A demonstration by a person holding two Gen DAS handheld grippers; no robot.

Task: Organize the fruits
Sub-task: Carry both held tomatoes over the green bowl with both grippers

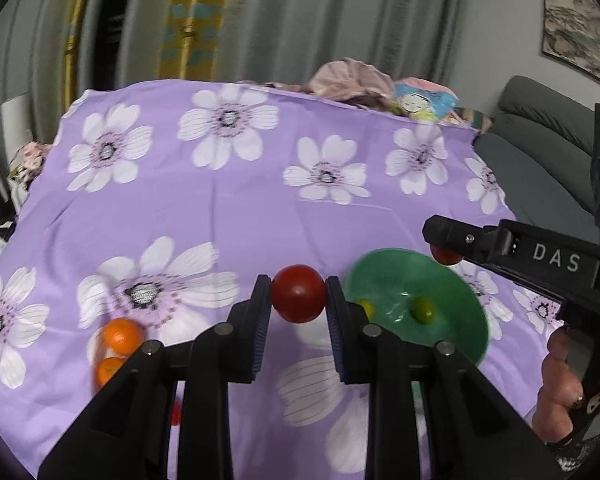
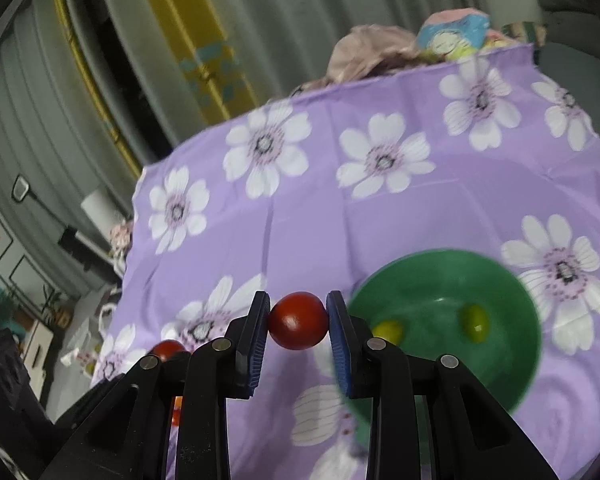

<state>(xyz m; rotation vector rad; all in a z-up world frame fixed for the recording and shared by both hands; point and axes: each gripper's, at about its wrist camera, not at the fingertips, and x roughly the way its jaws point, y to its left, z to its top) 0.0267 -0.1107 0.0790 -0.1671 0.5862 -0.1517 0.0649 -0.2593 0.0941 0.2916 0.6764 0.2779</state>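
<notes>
Left gripper (image 1: 299,300) clamped a smooth, round red tomato (image 1: 298,299) between ribbed pads; right gripper (image 2: 298,322) likewise pinched a glossy red tomato (image 2: 298,321). Both hung near the green plastic bowl (image 2: 508,360) on the floral purple cloth (image 1: 220,208).

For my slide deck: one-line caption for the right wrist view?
Right gripper holds a red fruit beside a green bowl containing two yellow-green fruits.

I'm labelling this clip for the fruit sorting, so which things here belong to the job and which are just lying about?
Job:
left gripper shut on a red fruit
right gripper shut on another red fruit
green bowl holding two yellow-green fruits
oranges

Lying about:
floral cloth
crumpled clothes
curtains
</notes>
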